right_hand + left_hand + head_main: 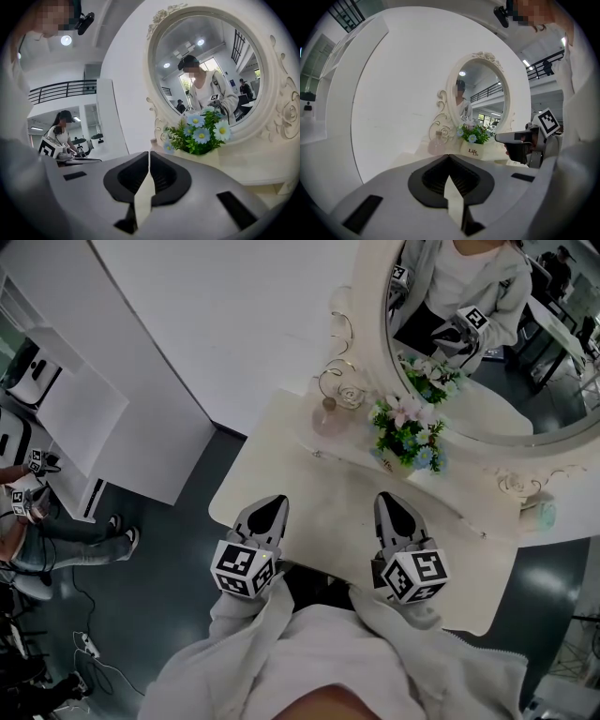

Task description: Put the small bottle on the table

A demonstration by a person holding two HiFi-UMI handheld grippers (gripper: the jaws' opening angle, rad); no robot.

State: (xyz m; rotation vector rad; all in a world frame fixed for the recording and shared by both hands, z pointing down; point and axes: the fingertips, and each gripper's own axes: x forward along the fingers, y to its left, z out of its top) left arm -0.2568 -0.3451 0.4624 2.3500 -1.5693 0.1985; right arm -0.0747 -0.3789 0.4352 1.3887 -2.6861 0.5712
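The small pink bottle [330, 416] stands at the back of the white dressing table [319, 521], beside the curled mirror stand; the left gripper view shows the small pink bottle [437, 144] ahead. My left gripper [273, 503] hovers over the table's front left part, its jaws shut with nothing between them [449, 156]. My right gripper [388, 500] is level with it to the right, also shut and empty [149, 153]. Both point toward the mirror, well short of the bottle.
A pot of blue and pink flowers [408, 432] stands right of the bottle, before the oval mirror [497, 334]. A small pale item [542, 514] sits at the table's right end. A white cabinet [84, 418] and a seated person [56, 531] are at the left.
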